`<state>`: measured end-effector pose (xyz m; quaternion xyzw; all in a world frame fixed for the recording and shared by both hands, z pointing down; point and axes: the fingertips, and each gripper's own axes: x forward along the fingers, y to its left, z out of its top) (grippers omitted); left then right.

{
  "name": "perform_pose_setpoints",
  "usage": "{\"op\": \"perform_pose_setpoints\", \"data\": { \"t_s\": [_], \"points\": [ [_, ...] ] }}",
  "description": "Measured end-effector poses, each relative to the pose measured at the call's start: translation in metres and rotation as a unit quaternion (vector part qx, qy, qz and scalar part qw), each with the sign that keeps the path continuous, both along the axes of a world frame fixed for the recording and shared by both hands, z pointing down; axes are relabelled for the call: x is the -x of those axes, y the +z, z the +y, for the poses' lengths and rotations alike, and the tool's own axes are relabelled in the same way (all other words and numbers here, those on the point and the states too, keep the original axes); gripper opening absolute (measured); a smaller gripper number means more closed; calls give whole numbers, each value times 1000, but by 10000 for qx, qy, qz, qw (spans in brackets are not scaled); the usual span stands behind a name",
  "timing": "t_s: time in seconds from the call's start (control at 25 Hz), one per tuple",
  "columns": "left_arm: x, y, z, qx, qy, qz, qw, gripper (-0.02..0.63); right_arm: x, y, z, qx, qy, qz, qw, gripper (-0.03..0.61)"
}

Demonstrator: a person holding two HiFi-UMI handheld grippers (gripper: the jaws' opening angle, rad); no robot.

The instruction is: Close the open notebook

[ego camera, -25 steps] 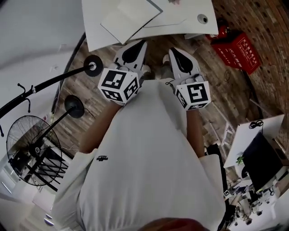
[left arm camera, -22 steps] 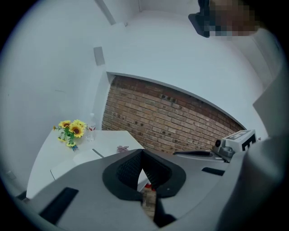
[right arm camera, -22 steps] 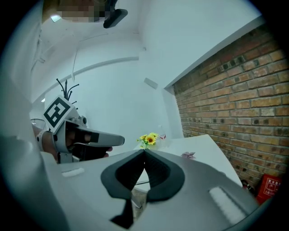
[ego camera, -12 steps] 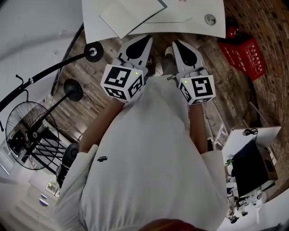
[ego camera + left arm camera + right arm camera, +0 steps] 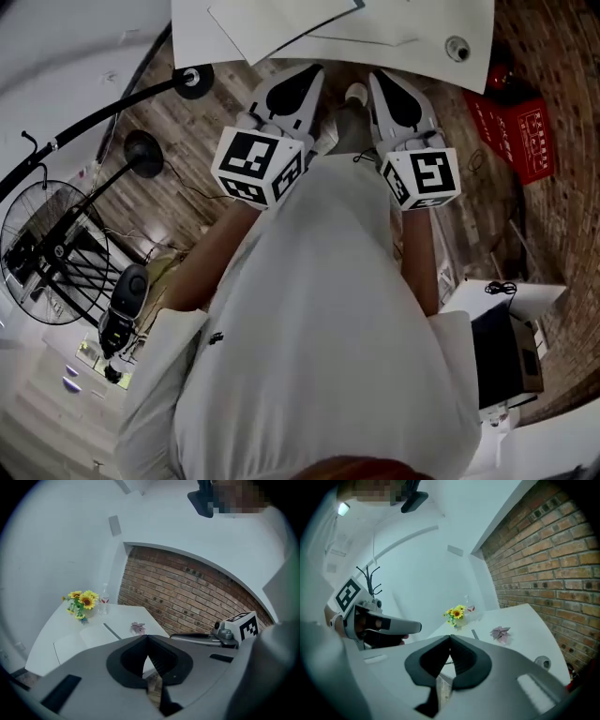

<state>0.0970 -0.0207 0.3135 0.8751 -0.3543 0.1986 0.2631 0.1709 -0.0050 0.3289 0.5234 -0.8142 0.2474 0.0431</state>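
Observation:
The open notebook (image 5: 281, 21) lies flat on the white table (image 5: 427, 56) at the top of the head view, partly cut off by the frame. In the left gripper view its pale pages (image 5: 86, 638) lie ahead of the jaws, with the spine (image 5: 474, 633) showing in the right gripper view. My left gripper (image 5: 311, 75) and right gripper (image 5: 380, 77) are held side by side in front of the body, tips at the table's near edge. Both have their jaws together with nothing between them. Neither touches the notebook.
Sunflowers in a vase (image 5: 80, 601), a small bottle (image 5: 104, 603) and a purple paper flower (image 5: 138, 627) stand beyond the notebook. A cable grommet (image 5: 457, 49) sits in the table's right side. A red crate (image 5: 520, 131), a stand base (image 5: 194, 80) and a fan (image 5: 47, 253) are on the floor.
Both grippers have moved forward and down, from short of the table to its near edge. Their jaws stayed together.

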Motion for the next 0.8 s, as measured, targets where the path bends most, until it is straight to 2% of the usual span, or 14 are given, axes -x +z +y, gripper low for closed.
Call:
{"op": "perform_pose_setpoints", "data": {
  "t_s": [0.28,0.64,0.72,0.8],
  "points": [
    [6,17,-12,129,-278,-100,9995,9,0,18,-29,71,-338,15,9994,14],
    [4,43,-23,332,-426,-195,9983,9,-6,41,-49,163,-461,60,9988,21],
    [3,49,-26,378,-441,-221,9981,9,-8,46,-53,218,-445,45,9988,51],
    [1,54,-31,408,-425,-254,9979,9,-9,51,-59,270,-434,15,9987,110]
  ]
}}
